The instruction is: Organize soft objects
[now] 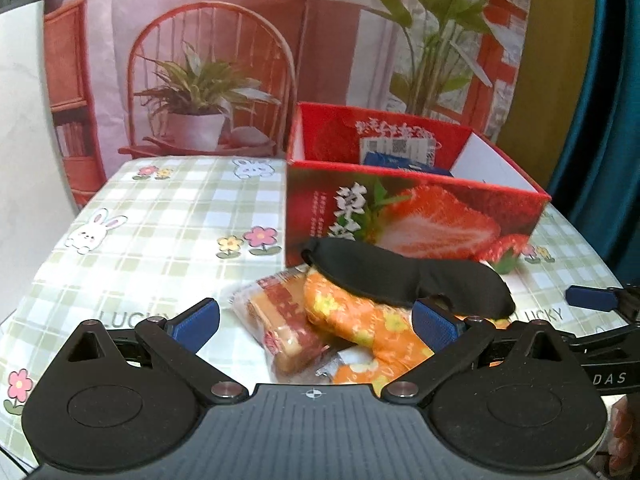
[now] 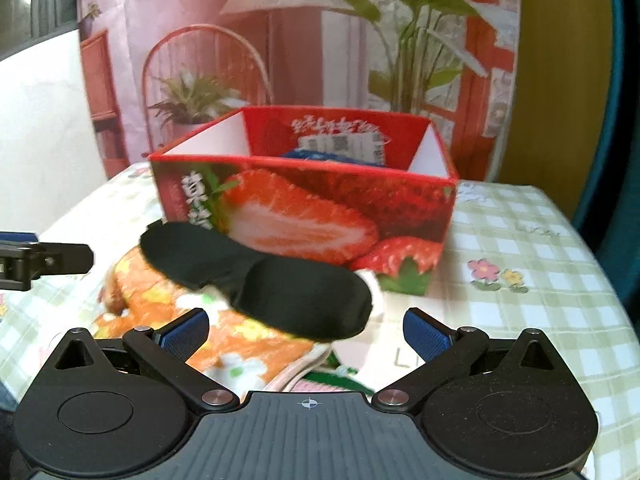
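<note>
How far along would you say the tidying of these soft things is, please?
Barely started. A blue packet already sits in the strawberry box. Nothing is in hand: both the left gripper and the right gripper are open. The black eye mask, orange cloth and snack packet are left on the table.

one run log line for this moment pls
left gripper: open | right gripper: open | eye mask: on orange cloth | strawberry box: behind

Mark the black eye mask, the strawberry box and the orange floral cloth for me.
black eye mask [image 2: 256,276]: right wrist view, middle of its top surface.
strawberry box [image 2: 320,216]: right wrist view, printed front wall.
orange floral cloth [image 1: 360,320]: left wrist view, top of the bundle.
</note>
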Action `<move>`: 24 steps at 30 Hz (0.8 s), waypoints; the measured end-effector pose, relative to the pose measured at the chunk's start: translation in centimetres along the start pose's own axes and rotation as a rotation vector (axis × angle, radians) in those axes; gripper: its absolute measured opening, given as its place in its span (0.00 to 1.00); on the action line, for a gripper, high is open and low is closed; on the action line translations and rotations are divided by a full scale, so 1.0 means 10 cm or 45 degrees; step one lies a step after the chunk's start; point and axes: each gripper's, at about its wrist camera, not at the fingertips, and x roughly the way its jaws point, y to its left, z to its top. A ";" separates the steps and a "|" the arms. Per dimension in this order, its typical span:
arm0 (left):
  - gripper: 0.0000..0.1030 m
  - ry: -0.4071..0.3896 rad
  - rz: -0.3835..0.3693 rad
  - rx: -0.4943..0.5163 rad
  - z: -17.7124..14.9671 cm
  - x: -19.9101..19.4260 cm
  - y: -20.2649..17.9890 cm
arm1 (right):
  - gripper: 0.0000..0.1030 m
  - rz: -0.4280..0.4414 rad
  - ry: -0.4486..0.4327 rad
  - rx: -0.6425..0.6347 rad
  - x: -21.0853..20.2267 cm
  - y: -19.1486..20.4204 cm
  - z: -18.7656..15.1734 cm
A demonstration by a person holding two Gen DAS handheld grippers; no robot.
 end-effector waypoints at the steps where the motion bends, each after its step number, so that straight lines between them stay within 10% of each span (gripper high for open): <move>1: 1.00 0.004 -0.011 0.008 -0.01 0.01 -0.01 | 1.00 0.026 0.004 0.009 0.00 -0.01 -0.01; 24: 0.82 0.077 -0.144 -0.038 -0.09 0.40 0.02 | 0.86 0.152 -0.017 0.165 0.36 -0.36 -0.07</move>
